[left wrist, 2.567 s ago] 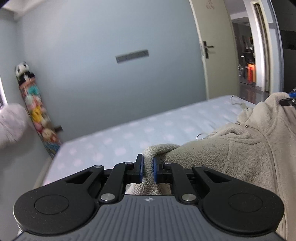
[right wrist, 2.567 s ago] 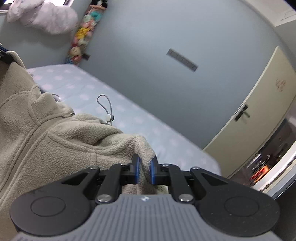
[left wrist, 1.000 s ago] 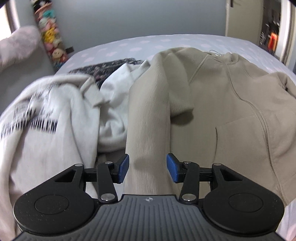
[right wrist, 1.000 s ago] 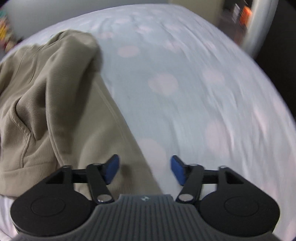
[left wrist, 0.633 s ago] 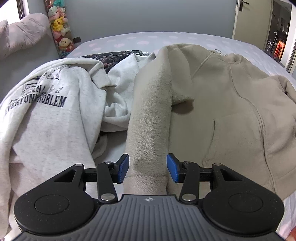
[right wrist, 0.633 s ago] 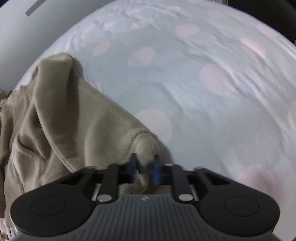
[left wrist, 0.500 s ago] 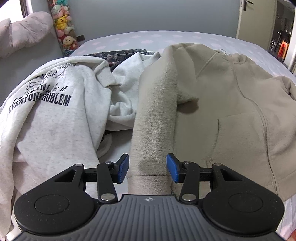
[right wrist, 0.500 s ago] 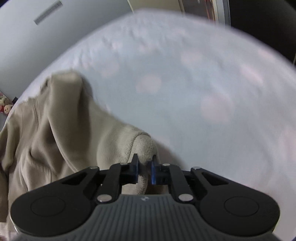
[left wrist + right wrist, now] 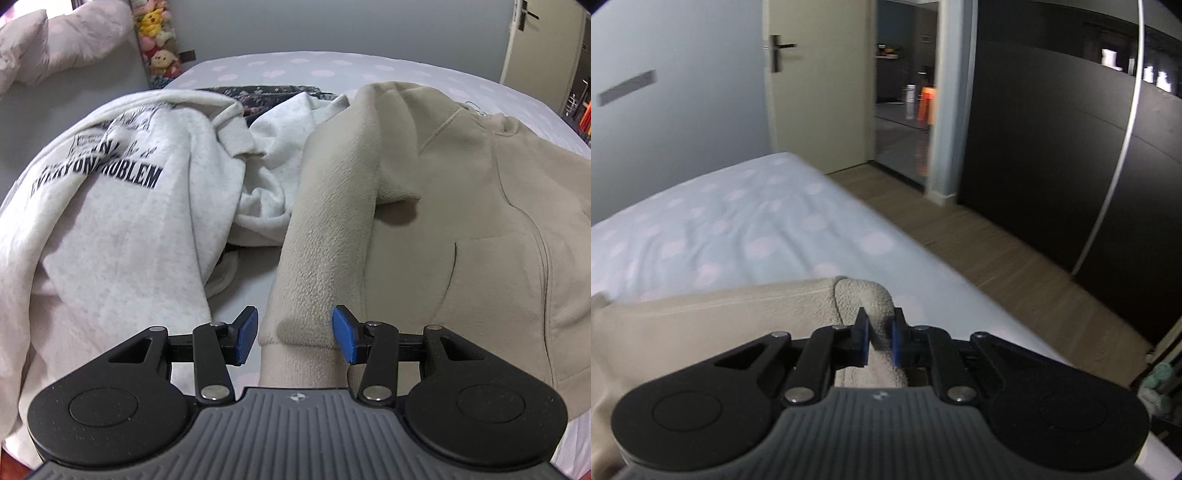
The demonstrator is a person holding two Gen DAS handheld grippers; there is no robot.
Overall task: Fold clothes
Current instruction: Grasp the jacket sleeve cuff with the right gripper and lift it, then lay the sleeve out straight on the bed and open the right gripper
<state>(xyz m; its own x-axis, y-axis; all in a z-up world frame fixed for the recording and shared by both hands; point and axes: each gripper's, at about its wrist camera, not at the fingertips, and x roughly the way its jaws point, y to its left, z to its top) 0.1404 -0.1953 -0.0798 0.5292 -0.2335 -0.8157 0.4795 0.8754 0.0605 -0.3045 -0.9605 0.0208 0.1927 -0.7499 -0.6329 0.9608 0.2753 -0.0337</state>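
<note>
A beige fleece zip jacket [image 9: 461, 221] lies spread on the bed, front up. Its left sleeve [image 9: 325, 229] runs down to the cuff, which sits between the blue pads of my left gripper [image 9: 294, 325]. Those jaws are opening and the left pad stands clear of the cuff. In the right wrist view my right gripper [image 9: 880, 332] is shut on a fold of the jacket's fleece edge [image 9: 857, 291], lifted off the sheet. The rest of that side of the jacket [image 9: 720, 325] trails to the left.
A grey printed sweatshirt [image 9: 122, 221] and a dark floral garment [image 9: 266, 92] are heaped left of the jacket. The dotted bed sheet [image 9: 738, 229] ends at a wooden floor [image 9: 1015, 280]. A dark wardrobe [image 9: 1071, 147] and a doorway [image 9: 905, 92] are beyond. A pillow [image 9: 55, 48] lies far left.
My right gripper went from open over the jacket's edge to shut on it, then rose with it as its view swung up toward the doorway. The left gripper stayed over the cuff.
</note>
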